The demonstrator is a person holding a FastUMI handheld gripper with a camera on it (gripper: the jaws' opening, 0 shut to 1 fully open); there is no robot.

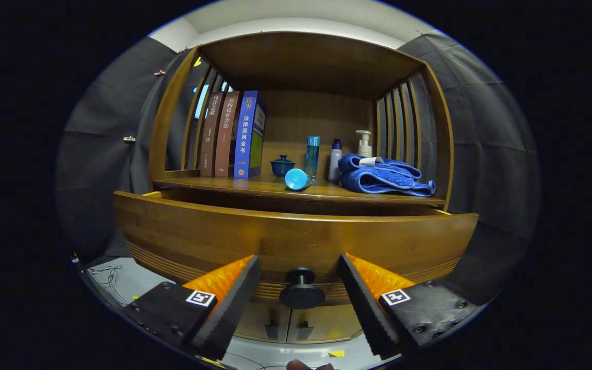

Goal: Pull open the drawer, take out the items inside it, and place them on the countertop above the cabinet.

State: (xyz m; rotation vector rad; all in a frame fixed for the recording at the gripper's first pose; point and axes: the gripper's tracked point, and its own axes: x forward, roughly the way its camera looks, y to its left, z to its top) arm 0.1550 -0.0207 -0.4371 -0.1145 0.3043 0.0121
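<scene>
- Tool fingers apart, straddling round black drawer knob, not touching it.
- Brown wooden drawer partly pulled out, directly ahead; contents hidden behind its front.
- Table above and beyond.

1. The drawer is glossy brown wood with fine grooved lines along its lower edge.
2. Its knob is black.
3. The towel is blue.
4. The books are two brown, one blue.
5. The cup is light blue.

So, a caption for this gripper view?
Open tongs straddle the knob of a partly opened drawer.
</scene>
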